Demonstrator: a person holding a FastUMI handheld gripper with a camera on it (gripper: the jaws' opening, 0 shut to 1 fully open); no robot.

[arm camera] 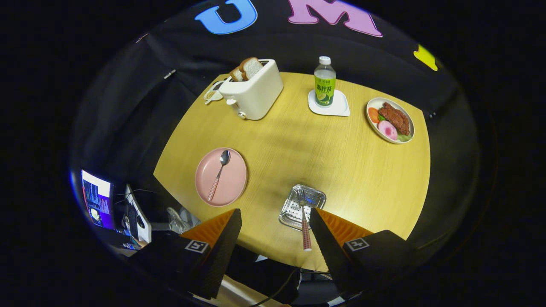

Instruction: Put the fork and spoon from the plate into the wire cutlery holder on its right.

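Gripper (275, 221) spread wide, grasping nothing. Just beside the right finger: fork (304, 221) already resting in the wire cutlery holder (294, 209), handle poking out toward the camera. Beyond the left finger: spoon (219, 174) on the pink plate (234, 179), long axis running near-to-far, bowl at the far end

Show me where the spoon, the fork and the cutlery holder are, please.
Spoon (219, 174): gripper view, middle of its handle, on the pink plate.
Fork (305, 230): gripper view, its patterned handle, sticking out of the holder.
Wire cutlery holder (291, 209): gripper view, its perforated floor left of the fork.
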